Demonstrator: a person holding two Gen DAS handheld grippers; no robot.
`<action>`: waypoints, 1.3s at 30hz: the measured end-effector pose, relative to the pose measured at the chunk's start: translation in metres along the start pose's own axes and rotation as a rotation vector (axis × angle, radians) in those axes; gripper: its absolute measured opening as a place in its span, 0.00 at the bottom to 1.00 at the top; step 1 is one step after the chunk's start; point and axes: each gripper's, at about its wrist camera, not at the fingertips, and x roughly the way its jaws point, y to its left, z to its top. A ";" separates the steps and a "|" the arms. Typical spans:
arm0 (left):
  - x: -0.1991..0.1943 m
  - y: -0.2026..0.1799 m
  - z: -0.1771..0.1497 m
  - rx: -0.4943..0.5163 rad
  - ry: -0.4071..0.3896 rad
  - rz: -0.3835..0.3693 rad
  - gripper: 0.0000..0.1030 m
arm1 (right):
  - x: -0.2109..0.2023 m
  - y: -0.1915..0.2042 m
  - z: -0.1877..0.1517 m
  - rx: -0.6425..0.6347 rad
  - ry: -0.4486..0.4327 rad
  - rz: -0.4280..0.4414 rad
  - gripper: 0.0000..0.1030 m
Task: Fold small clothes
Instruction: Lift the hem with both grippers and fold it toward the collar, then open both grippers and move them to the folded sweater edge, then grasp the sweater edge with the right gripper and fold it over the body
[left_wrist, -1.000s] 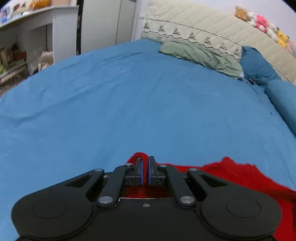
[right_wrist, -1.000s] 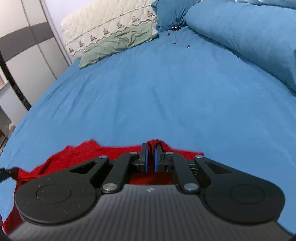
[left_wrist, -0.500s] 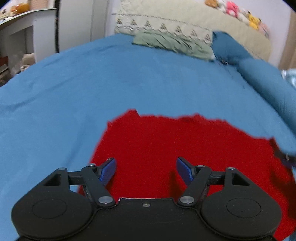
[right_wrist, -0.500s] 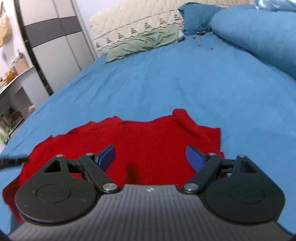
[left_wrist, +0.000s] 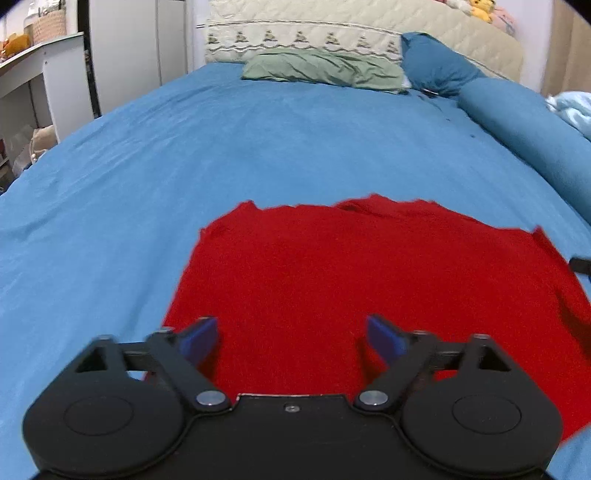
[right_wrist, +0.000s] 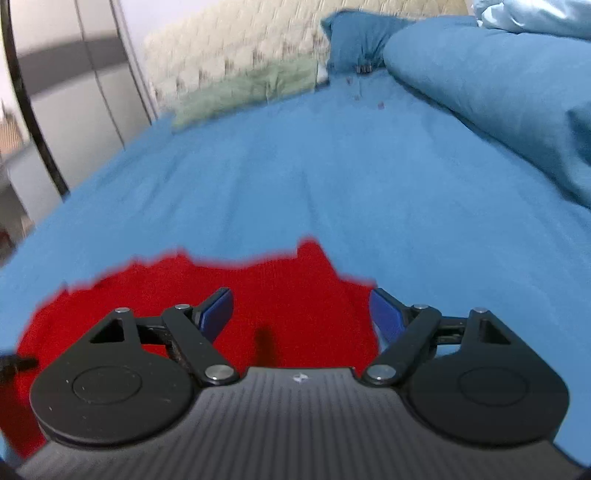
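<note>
With both the left tongs (left_wrist: 291, 334) and right tongs (right_wrist: 301, 314) spread wide, a flat red knitted garment (left_wrist: 369, 280) lies released mid-frame on the blue-sheeted bed (left_wrist: 258, 147), apparently ready for folding.

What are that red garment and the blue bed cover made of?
Red garment: probably a soft knit or fleece, going by its matte, fuzzy, grainy surface. Blue bed cover: apparently a thin woven cotton-like sheet, matte, with fine creases. The fibres cannot be confirmed.

Left gripper (left_wrist: 291, 338) and right gripper (right_wrist: 301, 312) both gape wide, holding nothing.
</note>
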 end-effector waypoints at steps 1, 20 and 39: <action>-0.007 -0.005 -0.004 0.015 -0.007 -0.010 0.93 | -0.009 0.004 -0.007 -0.034 0.022 -0.012 0.94; 0.007 -0.050 -0.030 0.048 0.054 -0.038 0.93 | -0.049 -0.005 -0.096 -0.057 0.039 -0.028 0.54; -0.012 -0.022 -0.030 0.025 0.066 -0.069 0.97 | -0.073 -0.004 -0.036 0.296 0.054 0.114 0.21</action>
